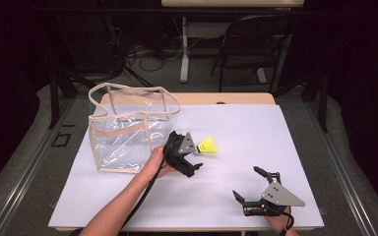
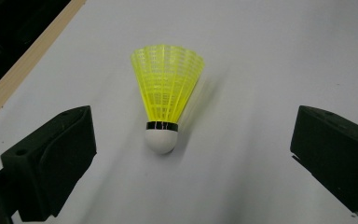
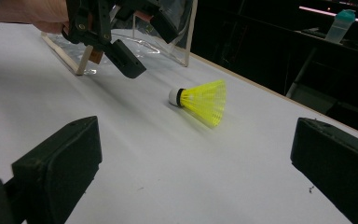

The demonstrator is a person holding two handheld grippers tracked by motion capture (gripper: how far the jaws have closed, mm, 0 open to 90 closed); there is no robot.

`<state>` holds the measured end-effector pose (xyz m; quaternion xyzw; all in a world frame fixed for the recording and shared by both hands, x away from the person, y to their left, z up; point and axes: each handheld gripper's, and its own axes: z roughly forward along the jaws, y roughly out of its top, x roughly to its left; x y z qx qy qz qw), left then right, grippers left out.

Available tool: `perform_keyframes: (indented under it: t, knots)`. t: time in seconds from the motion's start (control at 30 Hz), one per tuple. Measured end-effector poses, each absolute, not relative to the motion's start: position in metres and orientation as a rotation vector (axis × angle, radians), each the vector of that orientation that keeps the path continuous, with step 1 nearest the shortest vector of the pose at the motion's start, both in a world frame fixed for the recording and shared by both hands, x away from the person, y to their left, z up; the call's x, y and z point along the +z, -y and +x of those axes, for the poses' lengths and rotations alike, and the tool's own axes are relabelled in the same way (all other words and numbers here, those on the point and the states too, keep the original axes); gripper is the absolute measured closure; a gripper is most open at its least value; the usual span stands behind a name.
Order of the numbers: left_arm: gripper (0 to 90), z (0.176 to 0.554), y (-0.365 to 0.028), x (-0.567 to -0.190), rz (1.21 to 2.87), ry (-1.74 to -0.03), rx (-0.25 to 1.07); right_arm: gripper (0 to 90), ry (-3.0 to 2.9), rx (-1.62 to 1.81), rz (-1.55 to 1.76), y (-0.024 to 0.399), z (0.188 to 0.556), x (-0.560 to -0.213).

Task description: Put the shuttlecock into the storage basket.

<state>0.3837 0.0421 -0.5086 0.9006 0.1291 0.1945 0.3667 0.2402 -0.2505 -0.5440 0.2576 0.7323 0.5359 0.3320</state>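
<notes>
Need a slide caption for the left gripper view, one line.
Left gripper open, jaws either side of a yellow shuttlecock lying on the white table, its white cork toward the camera.

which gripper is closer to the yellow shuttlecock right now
Left. The left gripper is open right beside the shuttlecock, facing its cork. The right gripper sits open, well away near the table's front edge.

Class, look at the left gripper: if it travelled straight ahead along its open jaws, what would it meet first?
Most likely the yellow shuttlecock, lying cork-first between the left gripper jaws' line.

A white-topped table (image 1: 256,128) carries a yellow shuttlecock (image 1: 207,145) and a clear bag (image 1: 123,132).
</notes>
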Motion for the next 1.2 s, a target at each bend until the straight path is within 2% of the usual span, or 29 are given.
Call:
perform_keyframes:
  t: [0.17,0.43,0.87,1.03,1.2]
  knots:
    - [2.0,0.39,-0.037,-0.506,2.35,-0.334,0.515,1.3,-1.912,1.401,0.673,0.251,0.24,-0.544]
    - [9.8,0.4,-0.031,-0.505,2.404,-0.341,0.52,1.4,-1.913,1.398,0.67,0.251,0.24,-0.544]
    - [29.1,0.416,-0.018,-0.514,2.519,-0.362,0.463,1.3,-1.915,1.396,0.672,0.251,0.24,-0.544]
    - [40.6,0.421,-0.015,-0.516,2.56,-0.349,0.447,1.3,-1.915,1.395,0.671,0.251,0.24,-0.544]
    - [45.5,0.424,-0.012,-0.518,2.587,-0.343,0.429,1.3,-1.916,1.395,0.67,0.251,0.24,-0.544]
